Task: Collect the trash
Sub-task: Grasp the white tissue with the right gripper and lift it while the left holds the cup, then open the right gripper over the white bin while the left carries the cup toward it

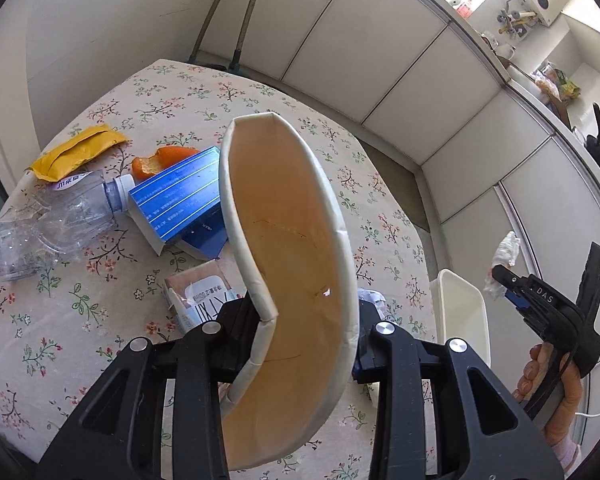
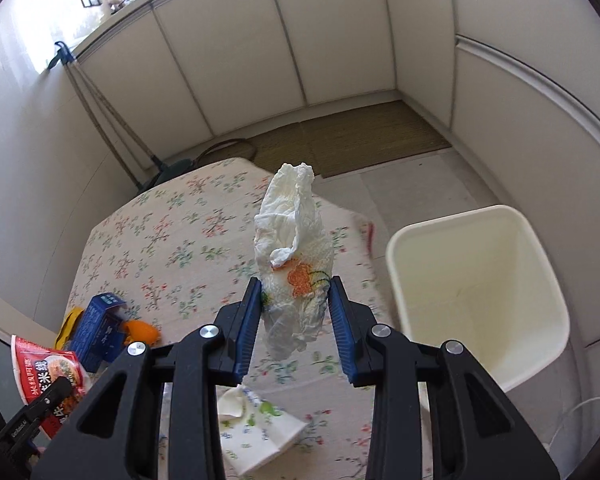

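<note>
Beside the flowered tabletop [image 2: 172,248] stands a cream bin [image 2: 476,296], nothing visible inside. Scattered on the tabletop lie a clear bottle [image 1: 52,224], blue box [image 1: 176,200], orange peel [image 1: 160,162] and yellow packet [image 1: 76,152]. Left gripper [image 1: 308,344] jaws clamp a squashed paper bowl [image 1: 288,264], tan inside. Right gripper [image 2: 296,320] jaws clamp a crumpled white napkin [image 2: 292,248], held above the tabletop.

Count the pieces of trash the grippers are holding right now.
2: a squashed paper bowl in the left gripper, a crumpled tissue in the right gripper beside the white bin.
</note>
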Available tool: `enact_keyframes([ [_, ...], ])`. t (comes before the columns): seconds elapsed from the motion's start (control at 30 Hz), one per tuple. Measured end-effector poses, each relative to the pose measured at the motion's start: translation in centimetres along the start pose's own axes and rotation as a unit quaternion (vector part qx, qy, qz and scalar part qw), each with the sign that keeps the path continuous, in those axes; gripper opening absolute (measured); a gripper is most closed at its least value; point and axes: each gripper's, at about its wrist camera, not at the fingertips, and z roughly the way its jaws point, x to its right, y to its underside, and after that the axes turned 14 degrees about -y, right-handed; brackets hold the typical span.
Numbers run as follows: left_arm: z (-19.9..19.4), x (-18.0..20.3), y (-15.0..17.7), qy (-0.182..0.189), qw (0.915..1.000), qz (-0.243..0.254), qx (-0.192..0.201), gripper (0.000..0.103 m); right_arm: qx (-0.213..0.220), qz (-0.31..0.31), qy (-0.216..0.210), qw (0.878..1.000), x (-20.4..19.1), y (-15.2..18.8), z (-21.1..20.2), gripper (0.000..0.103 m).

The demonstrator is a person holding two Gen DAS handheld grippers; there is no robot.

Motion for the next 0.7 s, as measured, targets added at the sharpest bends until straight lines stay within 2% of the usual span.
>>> enact_keyframes([
  [0.17,0.2,2.4,1.0,-0.013,0.9992,0.037,0.012,0.034,0.037,-0.004,0.081,0.996,4.3,0.2,-1.8,0.035],
  [0.33,0.7,5.8,2.1,-0.020,0.9968,0.077,0.014,0.034,0.048,-0.009,0.163,0.985,6.7,0.6,-2.5,0.038],
  [0.37,0.7,6.8,2.2,-0.020,0.9958,0.088,0.017,0.034,0.052,-0.010,0.174,0.983,7.1,0.6,-2.8,0.041],
  [0.43,0.7,8.7,2.4,-0.018,0.9941,0.104,0.022,0.034,0.066,-0.012,0.196,0.978,7.7,0.5,-3.7,0.065],
  [0.53,0.8,11.9,2.3,-0.006,0.9919,0.125,0.021,0.034,0.087,0.001,0.213,0.973,9.2,0.3,-5.4,0.080],
  [0.6,0.9,14.2,2.4,0.004,0.9897,0.141,0.022,0.034,0.093,0.020,0.217,0.971,10.8,0.3,-6.4,0.086],
  [0.7,0.8,17.8,2.9,0.019,0.9853,0.167,0.029,0.034,0.101,0.052,0.221,0.969,12.8,0.1,-7.9,0.086],
])
